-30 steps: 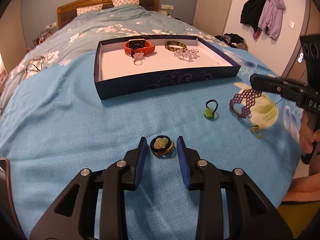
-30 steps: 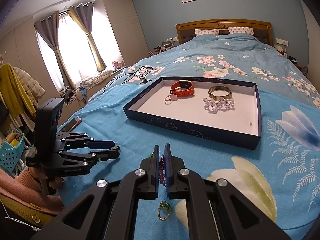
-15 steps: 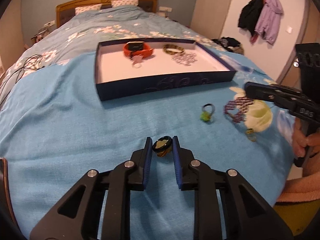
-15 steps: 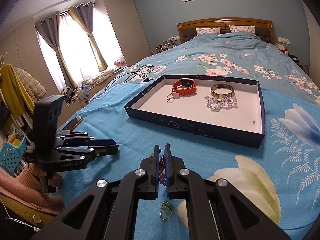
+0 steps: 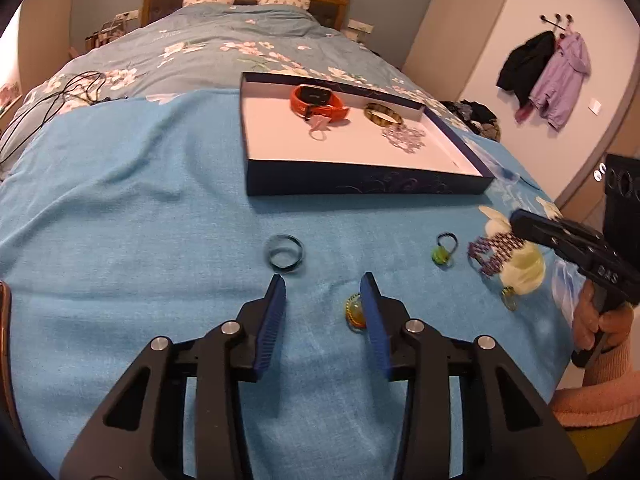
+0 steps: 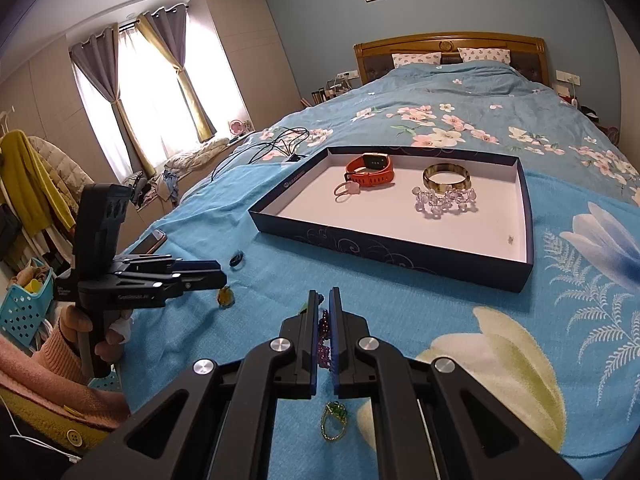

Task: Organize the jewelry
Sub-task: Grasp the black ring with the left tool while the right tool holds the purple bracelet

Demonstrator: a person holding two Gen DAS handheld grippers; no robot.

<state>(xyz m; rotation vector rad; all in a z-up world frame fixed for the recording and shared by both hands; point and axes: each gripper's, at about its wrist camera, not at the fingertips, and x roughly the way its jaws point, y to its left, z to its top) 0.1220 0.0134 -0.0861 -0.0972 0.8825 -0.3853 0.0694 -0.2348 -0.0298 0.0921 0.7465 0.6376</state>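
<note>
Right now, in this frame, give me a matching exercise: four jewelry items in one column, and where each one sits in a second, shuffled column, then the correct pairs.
Items:
1. orange watch
2. purple beaded bracelet
3. dark ring
4. gold-green ring

Places:
A. on the blue blanket, just ahead of the open left hand-held gripper
B. inside the navy box
C. pinched between the fingers of the right hand-held gripper
D. on the blanket under the right hand-held gripper's arms

Pairs: 1-B, 2-C, 3-A, 4-D
</note>
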